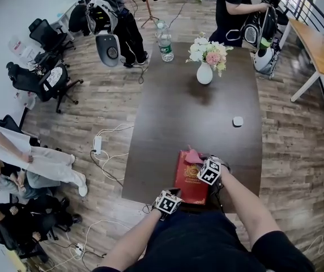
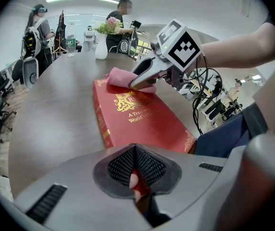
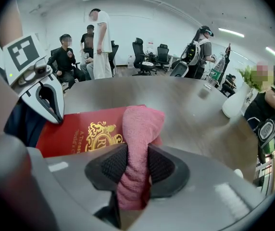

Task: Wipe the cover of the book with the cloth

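A red book (image 1: 189, 180) with gold print lies flat at the near edge of the dark table (image 1: 179, 112). My left gripper (image 1: 172, 196) is at the book's near edge, and in the left gripper view its jaws (image 2: 135, 177) are shut on something red there, the book (image 2: 142, 117). My right gripper (image 1: 200, 163) is shut on a pink cloth (image 1: 192, 156) and presses it onto the far end of the cover. In the right gripper view the cloth (image 3: 140, 129) fills the gap between the pads and drapes onto the book (image 3: 80, 131).
A white vase of flowers (image 1: 205, 61) and a water bottle (image 1: 165, 41) stand at the table's far end. A small white object (image 1: 238, 121) lies at mid-right. People and office chairs (image 1: 48, 81) surround the table, and cables with a power strip (image 1: 97, 145) are on the floor.
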Demonstrator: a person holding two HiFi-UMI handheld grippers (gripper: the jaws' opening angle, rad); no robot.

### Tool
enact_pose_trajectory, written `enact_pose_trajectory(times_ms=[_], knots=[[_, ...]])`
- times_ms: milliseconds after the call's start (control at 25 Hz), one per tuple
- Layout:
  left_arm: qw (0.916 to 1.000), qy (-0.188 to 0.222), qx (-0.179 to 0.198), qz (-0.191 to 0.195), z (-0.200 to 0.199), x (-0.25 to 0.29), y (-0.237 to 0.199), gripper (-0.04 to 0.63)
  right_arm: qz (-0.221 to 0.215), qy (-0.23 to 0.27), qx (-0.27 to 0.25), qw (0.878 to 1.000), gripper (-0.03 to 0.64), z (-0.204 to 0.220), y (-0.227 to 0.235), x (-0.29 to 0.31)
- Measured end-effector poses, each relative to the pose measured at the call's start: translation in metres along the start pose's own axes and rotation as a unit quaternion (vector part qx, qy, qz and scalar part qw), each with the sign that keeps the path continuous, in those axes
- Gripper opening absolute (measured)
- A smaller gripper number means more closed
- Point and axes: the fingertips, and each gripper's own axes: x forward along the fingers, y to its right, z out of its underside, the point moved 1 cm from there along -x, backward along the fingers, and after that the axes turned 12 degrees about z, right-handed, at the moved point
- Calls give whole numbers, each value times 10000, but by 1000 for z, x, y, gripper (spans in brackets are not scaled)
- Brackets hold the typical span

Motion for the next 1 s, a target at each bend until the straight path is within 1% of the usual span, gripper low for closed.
enact_pose_trajectory(times_ms=[120,240,560,680,1000], knots=[[9999,-112,-51,-22,4,-3,0,-5,3,2,45,10000,118,3,0,-1],[10000,-25,-42,-4,2,-1,-1,-5,48,23,85,9999,118,7,2,-1],[10000,51,10,-16,-2,-2,-2,-5,99,60,224,9997,118,13,6,-6],[10000,-15,-4,-53,-4,-4,-1,-5,105,81,305,9994,118,15,10,-9],[10000,-26,-37,-23,-3,-5,0,-5,151,69,458,9988,118,25,14,-16]])
